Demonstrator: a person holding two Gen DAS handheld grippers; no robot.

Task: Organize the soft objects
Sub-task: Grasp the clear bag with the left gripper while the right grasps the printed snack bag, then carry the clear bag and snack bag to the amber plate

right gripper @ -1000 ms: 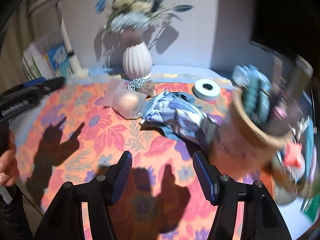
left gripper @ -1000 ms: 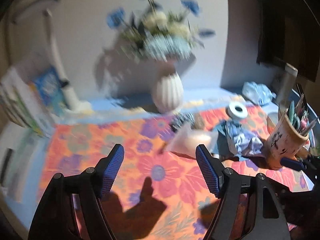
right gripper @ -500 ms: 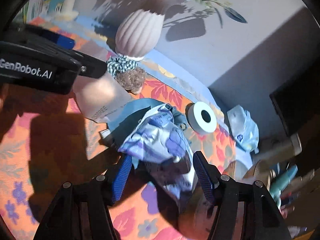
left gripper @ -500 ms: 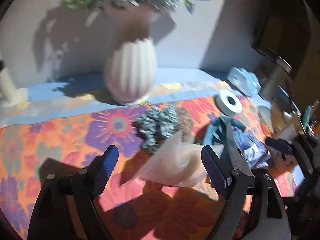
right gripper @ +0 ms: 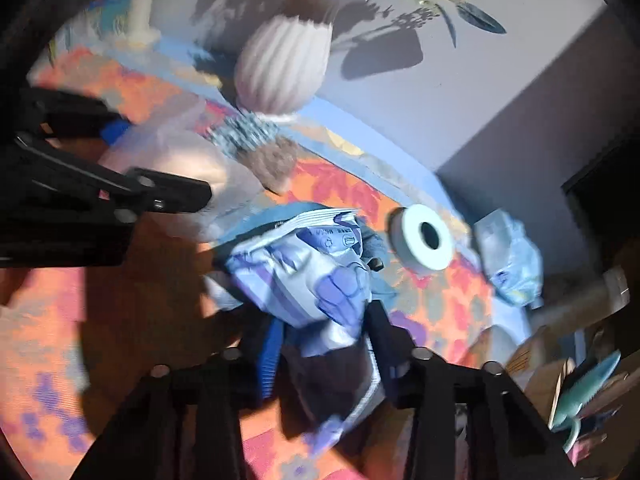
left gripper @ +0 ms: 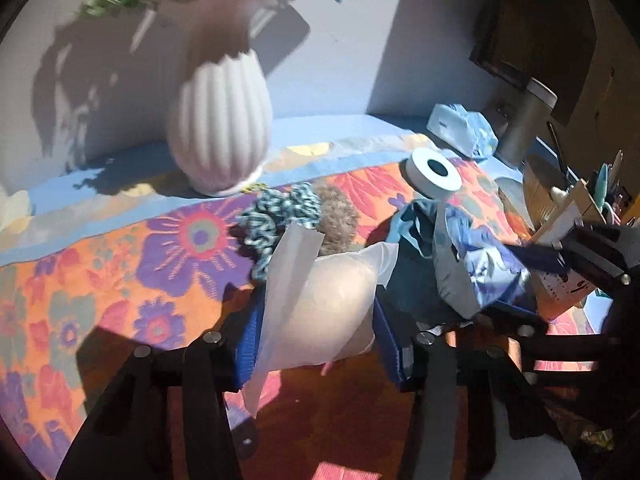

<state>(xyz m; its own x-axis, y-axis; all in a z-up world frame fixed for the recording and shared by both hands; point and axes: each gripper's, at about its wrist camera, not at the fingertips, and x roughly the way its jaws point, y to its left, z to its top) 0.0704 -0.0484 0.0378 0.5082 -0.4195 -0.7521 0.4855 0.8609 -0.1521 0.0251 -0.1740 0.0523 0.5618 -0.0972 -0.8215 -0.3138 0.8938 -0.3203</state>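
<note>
- Clear pouch (left gripper: 328,304): near centre of the flowered cloth (left gripper: 120,272), between the left gripper (left gripper: 316,344) pads, which press its sides. Judged light, puffy, slippery; hold mid-body.
- Blue printed packet (right gripper: 320,280): right of pouch, clamped by the right gripper (right gripper: 324,344). Judged crinkly, yielding.
- Scrunchies (left gripper: 280,216), tape roll (left gripper: 434,176), vase (left gripper: 220,128): farther back.

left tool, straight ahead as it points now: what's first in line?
The translucent plastic pouch: it already sits between the left tool's pads. Beyond it, probably the brown fuzzy ball beside the blue-white scrunchie, then the ribbed white vase; depth is unclear.
</note>
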